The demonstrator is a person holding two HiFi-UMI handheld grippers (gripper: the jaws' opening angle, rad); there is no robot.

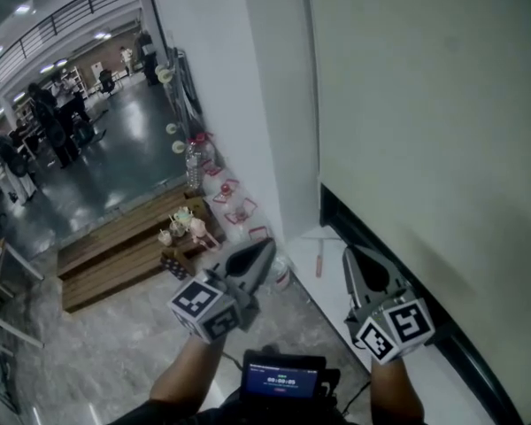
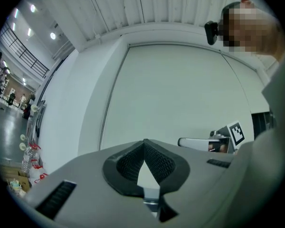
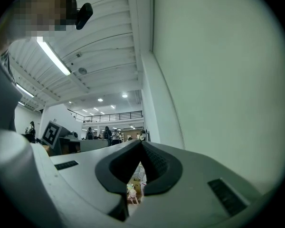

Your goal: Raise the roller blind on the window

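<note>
Left hand-held gripper [image 1: 265,246] and right hand-held gripper [image 1: 349,255] are held shut, empty, near the roller blind [image 1: 425,104]. Approach stage is judged; its lower edge must be gripped next.

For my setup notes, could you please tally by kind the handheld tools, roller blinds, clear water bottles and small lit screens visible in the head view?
tools: 2 (left tool, right tool, both shut and empty)
roller blind: 1
clear water bottle: 1
screen: 1
Total: 5
</note>
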